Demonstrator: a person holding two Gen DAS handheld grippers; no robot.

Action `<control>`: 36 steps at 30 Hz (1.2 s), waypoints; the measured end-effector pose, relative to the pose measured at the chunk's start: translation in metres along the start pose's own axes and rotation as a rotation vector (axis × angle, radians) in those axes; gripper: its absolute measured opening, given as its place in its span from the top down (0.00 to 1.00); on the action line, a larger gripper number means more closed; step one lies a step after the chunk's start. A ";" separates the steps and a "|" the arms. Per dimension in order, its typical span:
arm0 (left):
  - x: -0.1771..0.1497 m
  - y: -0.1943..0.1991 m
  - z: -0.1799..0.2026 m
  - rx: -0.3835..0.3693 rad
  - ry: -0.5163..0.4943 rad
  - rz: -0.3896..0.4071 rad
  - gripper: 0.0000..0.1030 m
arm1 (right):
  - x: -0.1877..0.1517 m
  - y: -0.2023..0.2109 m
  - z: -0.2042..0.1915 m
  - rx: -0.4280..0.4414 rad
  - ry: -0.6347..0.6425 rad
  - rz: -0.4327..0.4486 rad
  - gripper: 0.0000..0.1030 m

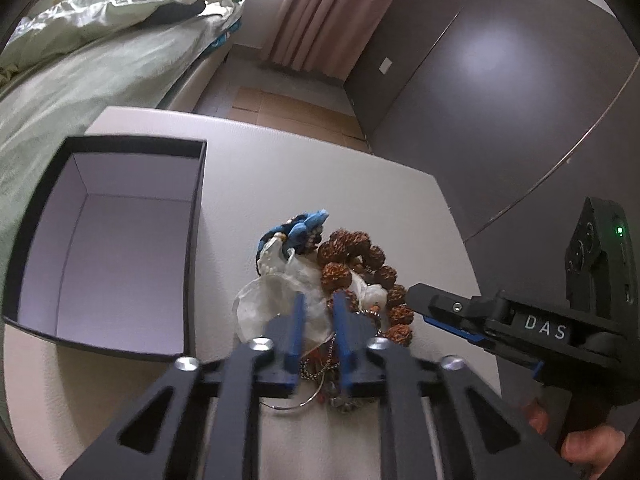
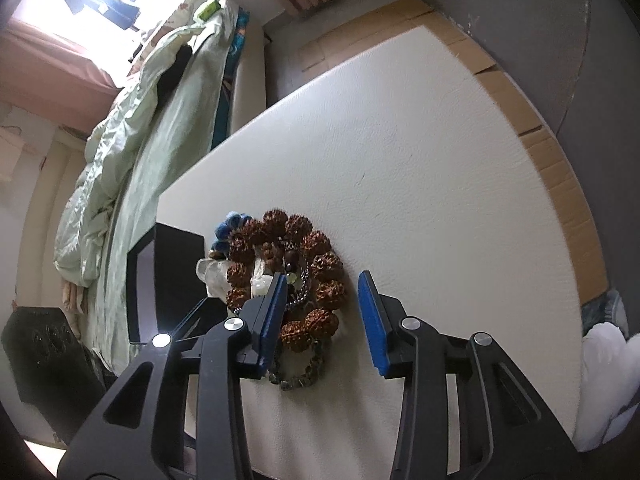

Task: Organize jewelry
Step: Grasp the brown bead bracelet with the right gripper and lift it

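A pile of jewelry lies on the white table (image 1: pixel 320 160). It holds a brown knobbly bead bracelet (image 1: pixel 352 256), a blue fabric piece (image 1: pixel 310 222), a clear pouch (image 1: pixel 264 304) and a metal ball chain (image 1: pixel 316 364). My left gripper (image 1: pixel 319 316) points down into the pile with its jaws nearly together, pinching the pouch's edge. My right gripper (image 2: pixel 324 312) is open: its left finger stands inside the bracelet (image 2: pixel 288 264) ring and its right finger stands outside on the table, with a few beads loose between them. In the left wrist view the right gripper (image 1: pixel 416 300) comes in from the right.
An open black box (image 1: pixel 196 240) with a pale, empty inside stands left of the pile, also visible as the box (image 2: pixel 172 276). A bed with a green cover (image 1: pixel 80 80) lies beyond the table's left edge. A dark wardrobe (image 1: pixel 480 100) stands to the right. A hand (image 1: pixel 588 448) holds the right gripper.
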State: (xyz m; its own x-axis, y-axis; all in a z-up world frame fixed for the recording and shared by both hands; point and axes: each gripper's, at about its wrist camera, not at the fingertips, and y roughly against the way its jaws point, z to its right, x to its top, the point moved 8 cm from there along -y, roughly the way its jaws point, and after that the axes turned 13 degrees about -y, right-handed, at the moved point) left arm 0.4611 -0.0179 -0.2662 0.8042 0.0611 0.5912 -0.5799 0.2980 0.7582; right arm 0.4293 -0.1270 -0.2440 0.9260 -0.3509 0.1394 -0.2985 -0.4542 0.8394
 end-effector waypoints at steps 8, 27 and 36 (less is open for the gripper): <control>0.021 0.020 0.005 -0.059 -0.028 0.042 1.00 | 0.002 -0.016 0.000 -0.059 0.015 -0.012 0.63; 0.028 0.039 0.023 -0.120 -0.062 0.053 0.36 | 0.001 -0.001 0.013 -0.137 0.056 0.073 0.82; 0.009 0.009 0.011 -0.071 0.024 -0.014 0.48 | -0.001 0.030 0.009 -0.050 0.027 0.150 0.82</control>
State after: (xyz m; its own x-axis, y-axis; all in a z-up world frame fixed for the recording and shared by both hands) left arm 0.4619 -0.0250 -0.2504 0.8154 0.0786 0.5735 -0.5588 0.3658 0.7443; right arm 0.4175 -0.1478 -0.2239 0.8781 -0.3889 0.2786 -0.4223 -0.3565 0.8334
